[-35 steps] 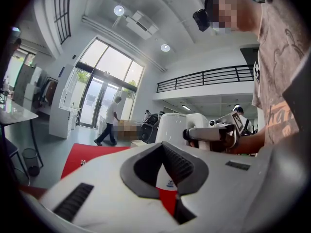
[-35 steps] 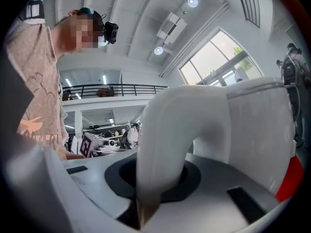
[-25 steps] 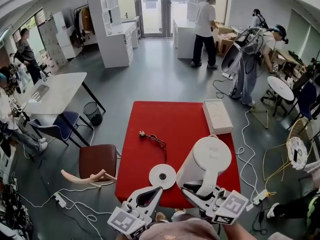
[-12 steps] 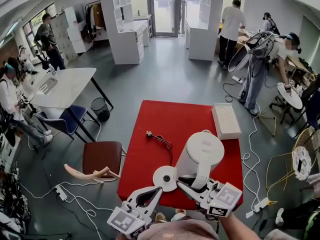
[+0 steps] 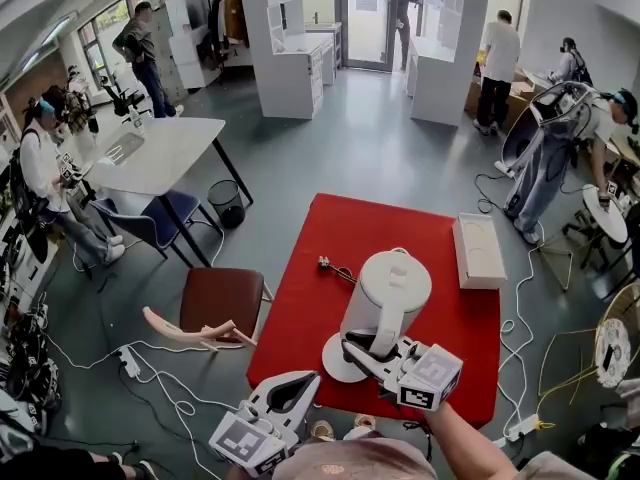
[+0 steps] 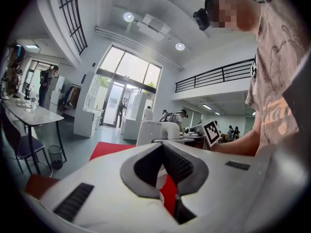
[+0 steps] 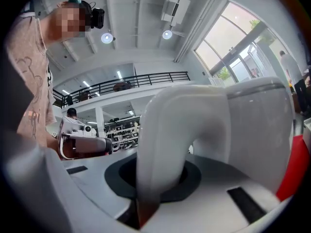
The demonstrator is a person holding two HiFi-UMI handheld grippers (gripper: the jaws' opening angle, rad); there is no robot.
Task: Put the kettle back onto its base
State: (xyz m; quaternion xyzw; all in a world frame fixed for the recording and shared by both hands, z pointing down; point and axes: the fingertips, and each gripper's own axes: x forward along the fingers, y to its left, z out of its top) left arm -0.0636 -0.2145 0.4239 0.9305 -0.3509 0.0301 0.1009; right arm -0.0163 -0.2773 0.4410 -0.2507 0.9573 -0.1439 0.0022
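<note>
The red surface (image 5: 300,298) fills the lower middle of the frame. At its near edge the white kettle (image 5: 385,293) stands over the round base (image 5: 333,363), seated or not I cannot tell, and beyond lie a plug and cord (image 5: 335,268) and a white box (image 5: 478,253) at the right edge. Further off are a brown chair (image 5: 222,300) at left, grey floor and glass doors (image 5: 370,18) at top. The right tool (image 5: 365,350), on a forearm from the lower right, pinches the kettle's handle (image 7: 165,140); the left tool (image 5: 305,380) hangs at bottom centre, off the surface, jaws pressed together on nothing, aimed up-right toward the base.
</note>
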